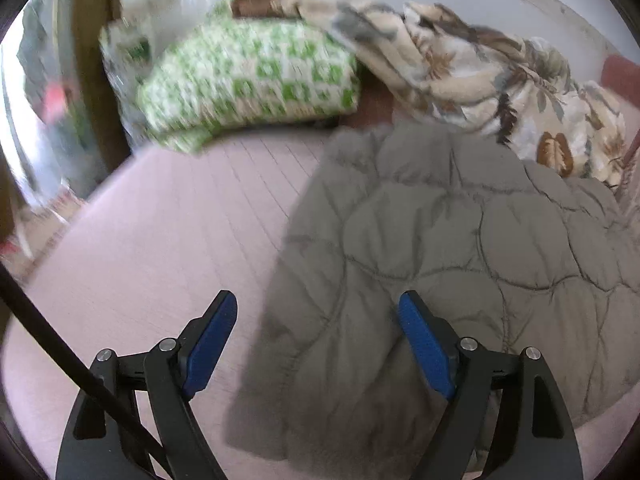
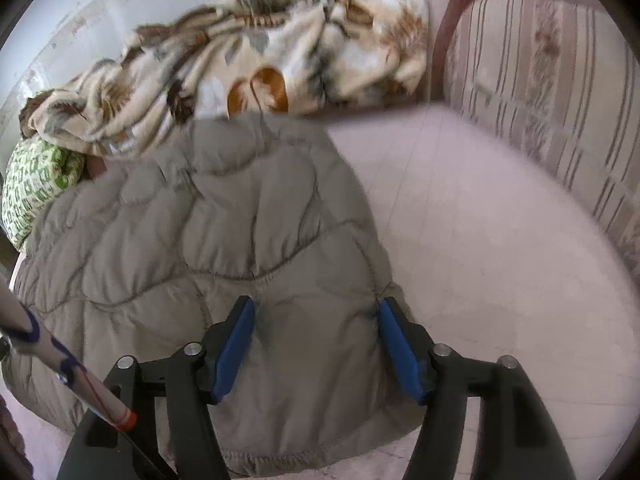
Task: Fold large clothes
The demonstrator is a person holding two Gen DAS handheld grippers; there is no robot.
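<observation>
Blue-padded fingers [image 1: 212, 344] of the left tongs [image 1: 318, 308] sit closest in the left wrist view, spread wide and released, with nothing pressed between them. Below them lies the near left edge of a grey quilted jacket [image 1: 440, 260], its puffy stitched panels spread flat on a pale pink bed sheet [image 1: 160, 240]. One finger hangs over bare sheet, the other over the padded fabric.

From the right wrist view, the right tongs [image 2: 316, 312] are also released, jaws apart. The quilted jacket [image 2: 200, 232] bulges up between the two blue pads [image 2: 236, 344], but whether the pads actually touch the fabric I cannot tell; they do not look clamped on it. The jacket's gathered hem lies nearest, below the tongs, and the garment stretches away toward the far side of the bed.

Beyond the jacket, against the far wall, a crumpled cream blanket with brown leaf patterns [image 2: 260, 60] is heaped up, touching the jacket's far edge. A green-and-white patterned pillow [image 1: 248, 76] rests at the far left, partly under the blanket's end. On the right, a striped upholstered panel with a reddish-brown frame [image 2: 540, 80] borders the sheet [image 2: 460, 220]. A dark cable [image 1: 60, 344] crosses the near left corner of the left wrist view.
</observation>
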